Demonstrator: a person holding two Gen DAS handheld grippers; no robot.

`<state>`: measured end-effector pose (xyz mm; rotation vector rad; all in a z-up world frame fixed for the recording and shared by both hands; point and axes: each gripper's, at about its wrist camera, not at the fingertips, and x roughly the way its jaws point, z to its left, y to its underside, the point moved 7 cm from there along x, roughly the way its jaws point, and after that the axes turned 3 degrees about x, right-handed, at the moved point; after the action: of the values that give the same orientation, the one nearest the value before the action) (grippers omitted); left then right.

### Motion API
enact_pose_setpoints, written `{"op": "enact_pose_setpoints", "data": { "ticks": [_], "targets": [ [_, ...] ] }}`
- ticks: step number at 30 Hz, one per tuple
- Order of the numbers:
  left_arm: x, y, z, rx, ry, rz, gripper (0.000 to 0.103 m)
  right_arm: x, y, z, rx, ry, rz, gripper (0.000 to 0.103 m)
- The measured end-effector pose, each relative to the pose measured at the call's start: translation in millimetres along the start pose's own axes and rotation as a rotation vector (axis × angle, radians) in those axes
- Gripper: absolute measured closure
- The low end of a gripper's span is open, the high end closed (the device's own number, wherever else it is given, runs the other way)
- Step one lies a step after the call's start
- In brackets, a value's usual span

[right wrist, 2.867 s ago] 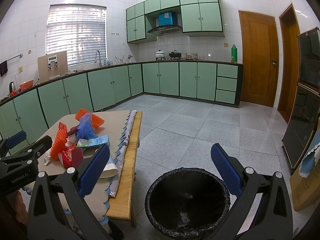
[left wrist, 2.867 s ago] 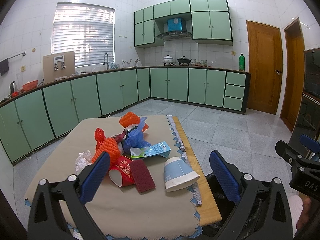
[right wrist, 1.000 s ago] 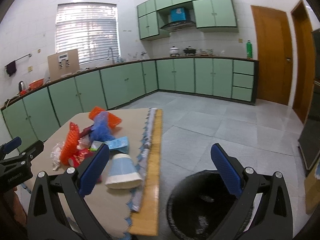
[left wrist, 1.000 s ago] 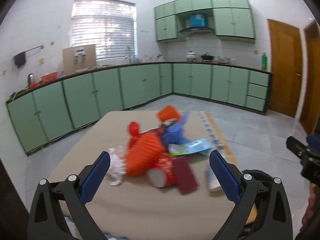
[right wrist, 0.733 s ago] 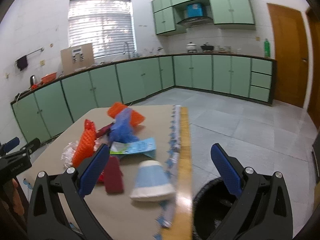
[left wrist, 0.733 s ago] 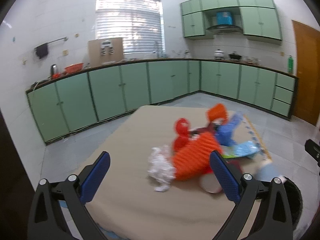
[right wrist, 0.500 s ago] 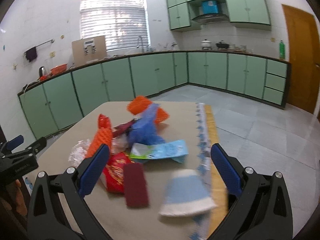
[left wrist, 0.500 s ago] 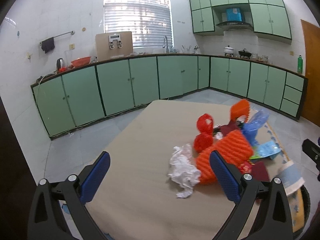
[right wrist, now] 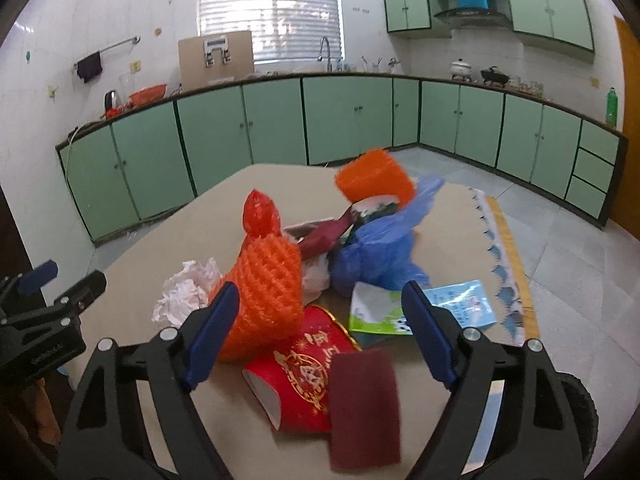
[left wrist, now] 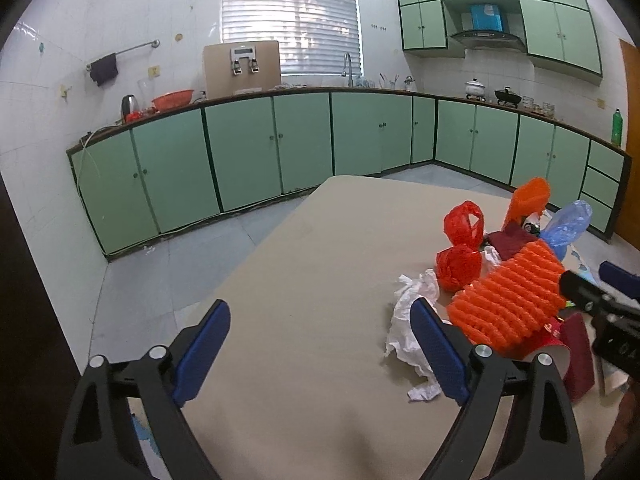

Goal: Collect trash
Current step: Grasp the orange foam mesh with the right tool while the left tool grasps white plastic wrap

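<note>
We see green base cabinets (left wrist: 244, 148) lining two walls, upper cabinets (left wrist: 560, 28) over range hood (left wrist: 486, 36). We note window blinds (left wrist: 288, 20), faucet (left wrist: 347, 66), kettle (left wrist: 128, 106), orange basin (left wrist: 173, 99), dark cloth (left wrist: 103, 70) on rail, green bottle (left wrist: 617, 126), beige tablecloth (left wrist: 320, 280).

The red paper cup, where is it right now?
In the right wrist view, the red paper cup lies on its side between orange foam netting and a maroon pad.

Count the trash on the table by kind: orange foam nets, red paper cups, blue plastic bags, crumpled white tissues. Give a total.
orange foam nets: 2
red paper cup: 1
blue plastic bag: 1
crumpled white tissue: 1
Total: 5
</note>
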<state>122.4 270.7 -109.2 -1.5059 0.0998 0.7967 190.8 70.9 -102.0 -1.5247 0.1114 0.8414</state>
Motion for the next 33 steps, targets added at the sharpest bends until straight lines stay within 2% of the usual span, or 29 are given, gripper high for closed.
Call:
{"op": "enact_pose_setpoints", "data": {
  "ticks": [5,6,8,10,12,16,23,25,28,30,32,33],
  "targets": [
    [9,1,0,-0.003,0.011,0.012,0.013,13,7,1,-0.005,-0.019,0.042,0.034],
    [10,1,0,-0.004,0.015,0.014,0.013,16,8,3,-0.007,-0.028,0.050,0.038],
    [11,0,-1,-0.006,0.020,0.020,0.013,17,10,6,-0.019,-0.053,0.068,0.048],
    [13,1,-6,-0.009,0.036,0.028,0.013,20,14,9,-0.033,-0.073,0.081,0.070],
    [15,2,-10,-0.009,0.051,0.035,0.013,21,16,10,-0.027,-0.094,0.094,0.080],
    [20,6,-20,0.001,0.075,0.048,0.013,18,18,6,-0.015,-0.098,0.092,0.087],
    [38,13,-32,-0.001,0.136,0.093,0.016,15,18,-2,-0.003,-0.099,0.090,0.087],
    [44,18,-38,0.007,0.161,0.117,0.022,16,17,-2,-0.003,-0.100,0.091,0.087],
    [51,24,-43,0.002,0.194,0.149,0.041,15,17,-2,-0.005,-0.106,0.090,0.087],
    [54,28,-44,-0.018,0.225,0.174,0.067,14,16,-1,-0.010,-0.117,0.086,0.085],
    [55,30,-41,-0.036,0.236,0.182,0.083,11,14,1,-0.012,-0.126,0.080,0.078],
    [54,30,-39,-0.044,0.233,0.180,0.089,10,13,2,-0.010,-0.131,0.078,0.064]
  ]
}}
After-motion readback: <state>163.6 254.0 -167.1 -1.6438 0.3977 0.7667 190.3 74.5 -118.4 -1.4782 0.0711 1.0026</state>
